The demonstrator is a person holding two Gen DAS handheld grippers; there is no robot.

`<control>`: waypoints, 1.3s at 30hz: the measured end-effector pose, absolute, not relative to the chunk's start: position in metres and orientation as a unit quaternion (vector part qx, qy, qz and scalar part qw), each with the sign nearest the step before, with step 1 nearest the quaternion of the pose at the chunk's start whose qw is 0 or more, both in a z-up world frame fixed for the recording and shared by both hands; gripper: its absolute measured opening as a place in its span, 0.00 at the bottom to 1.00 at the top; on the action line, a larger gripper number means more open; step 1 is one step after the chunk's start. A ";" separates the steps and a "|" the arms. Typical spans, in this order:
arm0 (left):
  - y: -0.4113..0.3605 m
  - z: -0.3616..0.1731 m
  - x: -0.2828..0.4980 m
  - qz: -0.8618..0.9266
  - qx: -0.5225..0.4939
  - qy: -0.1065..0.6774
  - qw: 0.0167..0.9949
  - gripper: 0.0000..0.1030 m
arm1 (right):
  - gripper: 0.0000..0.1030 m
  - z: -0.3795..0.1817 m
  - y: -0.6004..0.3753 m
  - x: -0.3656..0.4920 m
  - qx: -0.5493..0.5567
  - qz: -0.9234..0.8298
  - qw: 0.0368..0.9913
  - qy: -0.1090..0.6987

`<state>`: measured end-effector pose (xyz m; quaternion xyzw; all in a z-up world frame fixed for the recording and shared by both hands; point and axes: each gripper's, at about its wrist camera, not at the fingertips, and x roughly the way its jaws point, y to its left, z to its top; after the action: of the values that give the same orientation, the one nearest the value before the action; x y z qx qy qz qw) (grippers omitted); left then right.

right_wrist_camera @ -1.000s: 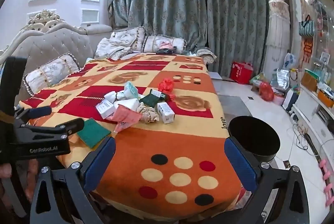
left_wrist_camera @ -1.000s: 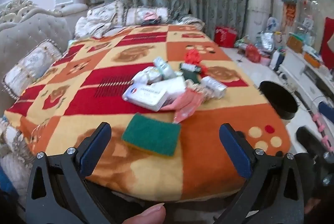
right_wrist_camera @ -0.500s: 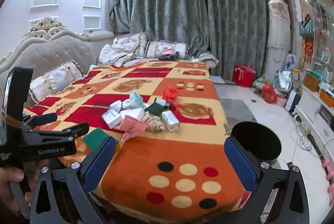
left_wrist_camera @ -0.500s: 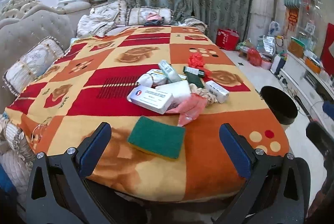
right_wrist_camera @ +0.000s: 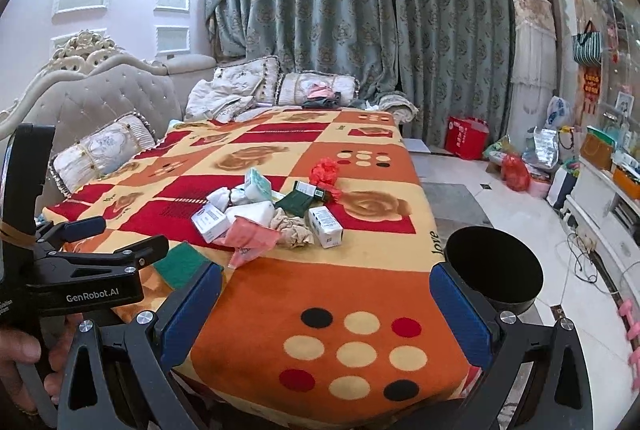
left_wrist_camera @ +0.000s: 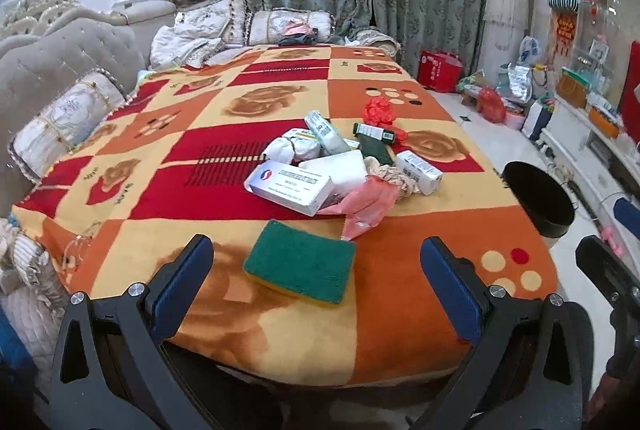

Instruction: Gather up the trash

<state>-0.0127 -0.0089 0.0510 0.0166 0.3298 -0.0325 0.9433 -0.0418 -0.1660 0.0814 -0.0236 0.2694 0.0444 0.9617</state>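
Note:
A pile of trash lies mid-table on the patterned blanket [left_wrist_camera: 120, 189]: a white carton [left_wrist_camera: 290, 185], a pink wrapper [left_wrist_camera: 366, 203], crumpled paper [left_wrist_camera: 294, 147], a small white box [left_wrist_camera: 418, 171], a dark green packet [left_wrist_camera: 374, 145] and red crumpled plastic [left_wrist_camera: 378, 109]. A green sponge [left_wrist_camera: 300, 266] lies nearer, just beyond my open, empty left gripper [left_wrist_camera: 316, 290]. A black bin [right_wrist_camera: 494, 266] stands on the floor at the table's right side. My right gripper [right_wrist_camera: 326, 306] is open and empty above the near table corner, the bin behind its right finger. The pile also shows in the right wrist view [right_wrist_camera: 272, 218].
A grey tufted sofa [right_wrist_camera: 100, 97] with cushions runs along the table's left and far side. Curtains hang behind. Bags and clutter [right_wrist_camera: 516, 169] sit on the floor at right, beside a white cabinet [right_wrist_camera: 600, 197]. The left gripper's body [right_wrist_camera: 80, 270] is left of my right gripper.
Both grippers have drawn back and risen slightly, so the sponge and pile sit a little farther ahead. Both stay open. Nothing on the table has moved.

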 end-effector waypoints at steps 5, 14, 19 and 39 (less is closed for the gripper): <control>-0.009 0.051 -0.012 -0.041 0.013 0.329 0.943 1.00 | 1.00 0.080 -0.167 -0.041 -0.023 0.044 0.961 0.273; -0.006 0.047 -0.007 -0.040 0.009 0.339 0.940 1.00 | 1.00 0.078 -0.168 -0.041 -0.023 0.045 0.959 0.277; -0.006 0.045 -0.007 -0.038 0.008 0.342 0.939 1.00 | 1.00 0.077 -0.168 -0.041 -0.024 0.045 0.959 0.279; -0.006 0.034 -0.002 -0.043 0.004 0.356 0.933 1.00 | 1.00 0.074 -0.165 -0.035 -0.024 0.044 0.956 0.288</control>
<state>-0.0018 -0.0060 0.0338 0.0042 0.3563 -0.0433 0.9333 -0.0349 -0.1652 0.0736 -0.0244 0.2876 0.0442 0.9564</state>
